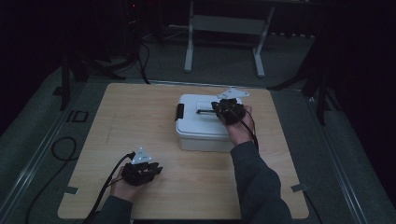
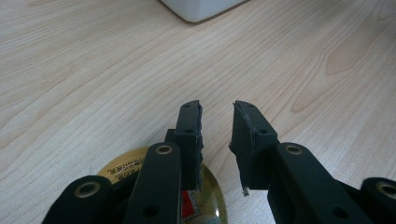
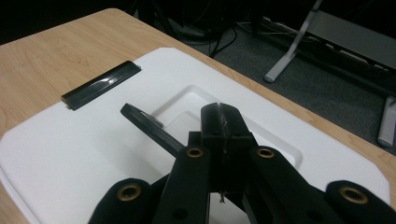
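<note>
Wooden bench (image 1: 140, 116), lit; room around it dark. White lidded box (image 1: 196, 133) sits right of centre toward the far half of the bench. Black latch (image 1: 179, 111) on its left end. Black handle (image 3: 152, 127) lies in a recessed well in the lid.

Right gripper (image 1: 223, 108) is over the lid, at the handle's right end, the hand (image 1: 240, 128) behind it. In the right gripper view the jaws are pressed together, no gap between them; the handle runs away from under them to the left. Whether they actually pinch the handle or just rest above it: cannot tell.

Left gripper (image 1: 150, 169) rests low near the front left of the bench, well apart from the box. Its jaws stand parted with bare wood between them, nothing held. In the left gripper view a round gold-coloured object (image 2: 205, 196) with a printed label shows beneath the gripper body; what it is, unclear. Box corner visible at the top of that view.

Grey floor and a white frame's legs (image 1: 224, 46) beyond the bench.
</note>
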A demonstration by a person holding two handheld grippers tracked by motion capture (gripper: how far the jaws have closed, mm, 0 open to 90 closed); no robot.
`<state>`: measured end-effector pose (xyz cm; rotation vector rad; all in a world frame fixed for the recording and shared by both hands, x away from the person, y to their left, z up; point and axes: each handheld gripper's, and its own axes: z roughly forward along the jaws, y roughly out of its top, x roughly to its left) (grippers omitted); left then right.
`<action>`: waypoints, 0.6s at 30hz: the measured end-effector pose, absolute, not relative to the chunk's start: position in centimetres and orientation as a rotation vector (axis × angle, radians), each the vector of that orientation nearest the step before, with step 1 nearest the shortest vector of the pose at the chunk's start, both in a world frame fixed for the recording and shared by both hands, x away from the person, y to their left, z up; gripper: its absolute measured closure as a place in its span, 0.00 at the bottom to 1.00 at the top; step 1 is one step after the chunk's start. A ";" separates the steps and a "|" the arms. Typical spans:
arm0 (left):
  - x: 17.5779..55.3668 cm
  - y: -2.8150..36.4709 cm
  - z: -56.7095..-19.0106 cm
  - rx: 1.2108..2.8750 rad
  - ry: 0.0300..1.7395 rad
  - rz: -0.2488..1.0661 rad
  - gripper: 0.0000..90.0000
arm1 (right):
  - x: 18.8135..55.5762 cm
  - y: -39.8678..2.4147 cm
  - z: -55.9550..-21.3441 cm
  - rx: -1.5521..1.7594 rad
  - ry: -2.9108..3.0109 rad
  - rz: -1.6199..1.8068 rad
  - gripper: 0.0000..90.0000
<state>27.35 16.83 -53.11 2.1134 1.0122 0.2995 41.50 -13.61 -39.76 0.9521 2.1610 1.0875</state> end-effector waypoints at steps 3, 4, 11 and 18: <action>27.3 16.8 -53.1 2.112 1.013 0.298 0.80 | 41.3 -13.6 -39.8 0.949 2.160 1.096 1.00; 27.3 16.8 -53.1 2.111 1.013 0.298 0.80 | 41.3 -13.6 -39.8 0.949 2.159 1.099 1.00; 27.3 16.8 -53.1 2.116 1.014 0.296 0.80 | 40.9 -13.5 -39.7 0.937 2.159 1.113 1.00; 27.3 16.8 -53.1 2.115 1.011 0.296 0.80 | 41.4 -13.6 -39.9 0.963 2.163 1.096 1.00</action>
